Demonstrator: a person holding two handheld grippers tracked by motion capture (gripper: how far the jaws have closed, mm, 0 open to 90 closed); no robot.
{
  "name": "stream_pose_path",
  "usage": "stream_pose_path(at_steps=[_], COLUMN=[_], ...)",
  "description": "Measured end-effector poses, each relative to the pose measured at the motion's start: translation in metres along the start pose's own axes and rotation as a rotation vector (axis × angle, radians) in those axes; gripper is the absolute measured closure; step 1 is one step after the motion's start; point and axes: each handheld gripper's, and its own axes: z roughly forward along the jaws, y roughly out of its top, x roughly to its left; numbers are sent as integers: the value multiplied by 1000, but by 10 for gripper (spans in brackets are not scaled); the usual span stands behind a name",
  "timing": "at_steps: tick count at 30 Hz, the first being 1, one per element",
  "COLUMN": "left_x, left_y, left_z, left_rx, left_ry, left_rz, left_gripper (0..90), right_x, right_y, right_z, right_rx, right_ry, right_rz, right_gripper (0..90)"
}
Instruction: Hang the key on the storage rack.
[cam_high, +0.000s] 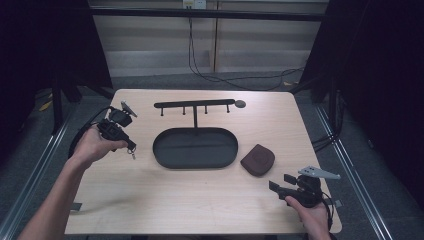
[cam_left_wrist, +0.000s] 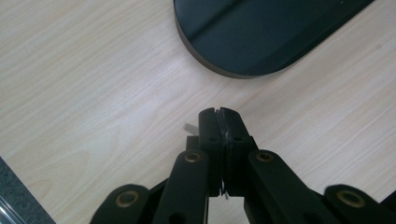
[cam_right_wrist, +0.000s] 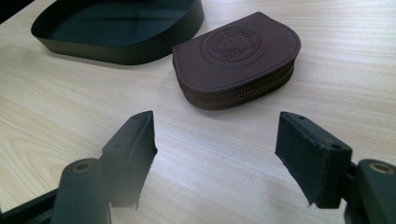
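Two tongs, one small metal piece pinched

Two tongs over a light wooden counter (cam_high: 200, 200). Left tongs (cam_high: 131, 148) sit in the person's left hand (cam_high: 92, 146), near the counter's left edge, just beside the left end of the black oval tray (cam_high: 165, 150). Jaws pressed tight together; in the left gripper view a thin bit of metal (cam_left_wrist: 225, 192) pokes out between them, too small to say what it is. In the high view a small thing dangles at the tips, clear of the wood. Tray end sits just ahead of the left tongs (cam_left_wrist: 218, 112) in that view.

Right tongs (cam_high: 281, 183) in the right hand (cam_high: 312, 217) at the near right corner, jaws spread wide, nothing between them. They point at a brown zipped pouch (cam_right_wrist: 238, 58) with an embossed round stamp, lying flat, near but apart from the tips. Pouch lies just right of the tray, not touching.

Black hook rack (cam_high: 195, 105) stands behind the tray, four pegs hanging bare.
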Motion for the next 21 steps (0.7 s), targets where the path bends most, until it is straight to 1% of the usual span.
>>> stream_pose_path(at_steps=[4, 6, 9, 12, 13, 14, 15, 17, 21], left_x=[-2, -5, -8, -10, -12, -12, -13, -16, -18], left_y=[3, 5, 9, 11, 13, 13, 14, 17, 20], left_z=[-5, -10, -14, -17, -21, -21, -24, -28, -32], left_rx=[-4, -5, -20, -22, -20, -20, -30, -22, -28], left_ry=[2, 0, 20, 17, 20, 20, 23, 25, 24], left_rz=[10, 21, 18, 20, 29, 29, 33, 48, 54], left_gripper=[892, 892, 892, 892, 891, 892, 892, 892, 892], right_x=[0, 0, 0, 0, 0, 0, 0, 0, 0], right_y=[0, 0, 0, 0, 0, 0, 0, 0, 0], right_z=[0, 0, 0, 0, 0, 0, 0, 0, 0], right_rx=[1, 1, 2, 2, 2, 2, 2, 2, 4], right_ry=[-1, 0, -1, 0, -1, -1, -2, -1, 4], right_rz=[-1, -1, 1, 0, 1, 1, 3, 4, 4], right_gripper=[285, 284, 285, 284, 283, 283, 283, 283, 284])
